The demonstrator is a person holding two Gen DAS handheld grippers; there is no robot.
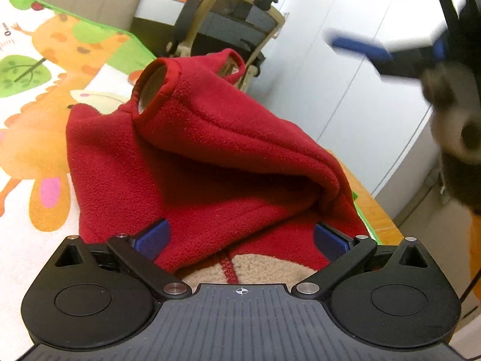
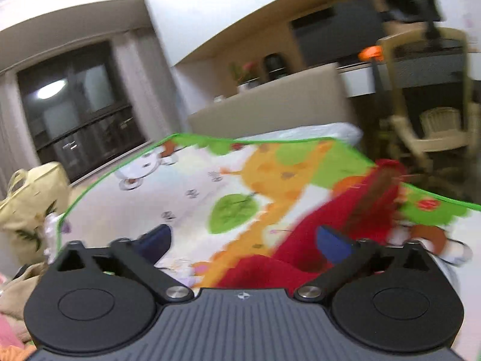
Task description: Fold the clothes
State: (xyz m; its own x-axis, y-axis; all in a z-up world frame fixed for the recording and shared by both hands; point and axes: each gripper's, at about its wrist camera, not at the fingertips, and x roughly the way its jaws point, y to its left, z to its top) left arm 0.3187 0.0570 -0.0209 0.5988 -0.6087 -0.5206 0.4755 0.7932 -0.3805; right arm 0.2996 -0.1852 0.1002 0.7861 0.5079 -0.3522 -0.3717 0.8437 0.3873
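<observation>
A red fleece garment point(image 1: 195, 156) with beige lining point(image 1: 261, 267) lies bunched on a cartoon-print mat point(image 1: 39, 69), one sleeve opening point(image 1: 153, 87) facing up and to the left. My left gripper point(image 1: 242, 239) is open just above its near hem, and the fleece spreads between the wide-set blue pads point(image 1: 153, 237). At the top right of that view, my right gripper point(image 1: 375, 48) is a blur in the air. In the right wrist view my right gripper point(image 2: 245, 240) is open above the mat point(image 2: 186, 186), with nothing gripped. The red garment point(image 2: 330, 225) lies by its right finger.
The mat's green border point(image 2: 120, 168) marks its edge, and a wooden table edge point(image 1: 375, 210) shows to the right. A tan chair point(image 1: 228, 24) and a beige sofa back point(image 2: 270, 102) stand beyond. A pale yellow bag point(image 2: 30, 198) sits left of the mat. White cabinets point(image 1: 345, 96) are on the right.
</observation>
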